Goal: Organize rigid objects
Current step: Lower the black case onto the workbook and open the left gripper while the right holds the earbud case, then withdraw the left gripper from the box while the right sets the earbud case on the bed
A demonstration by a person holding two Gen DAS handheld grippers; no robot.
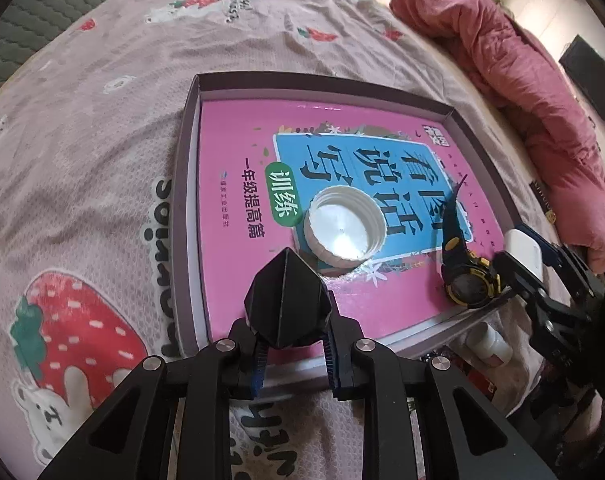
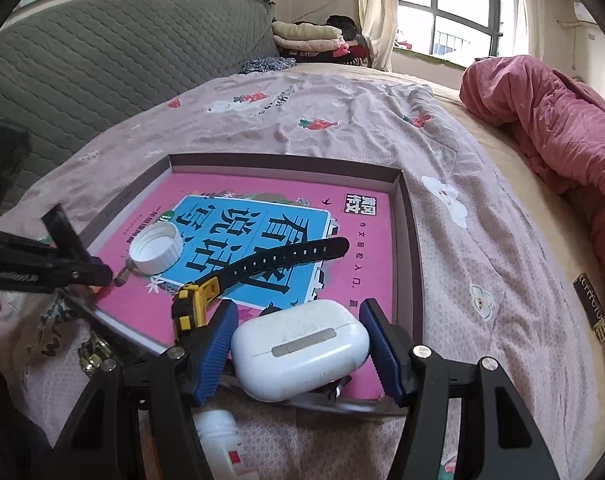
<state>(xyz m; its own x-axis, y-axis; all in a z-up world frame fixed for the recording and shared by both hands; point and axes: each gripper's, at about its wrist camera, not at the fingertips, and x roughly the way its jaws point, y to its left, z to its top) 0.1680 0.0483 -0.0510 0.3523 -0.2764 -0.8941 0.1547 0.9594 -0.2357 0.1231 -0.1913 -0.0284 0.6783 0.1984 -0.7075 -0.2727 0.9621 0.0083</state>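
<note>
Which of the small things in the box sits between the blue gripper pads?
The white earbud case, between the right gripper's pads. The bottle cap and watch lie apart on the pink book.

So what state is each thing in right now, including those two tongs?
Left tongs: shut, holding nothing, tips over the book near the cap.
Right tongs: open, pads either side of the earbud case.
Earbud case: lid closed, at the box's near edge.
Bottle cap: off any bottle, open side up, on the book.
Watch: unbuckled, strap stretched across the book.
Book: closed, flat in the box.
Box: open, no lid.
</note>
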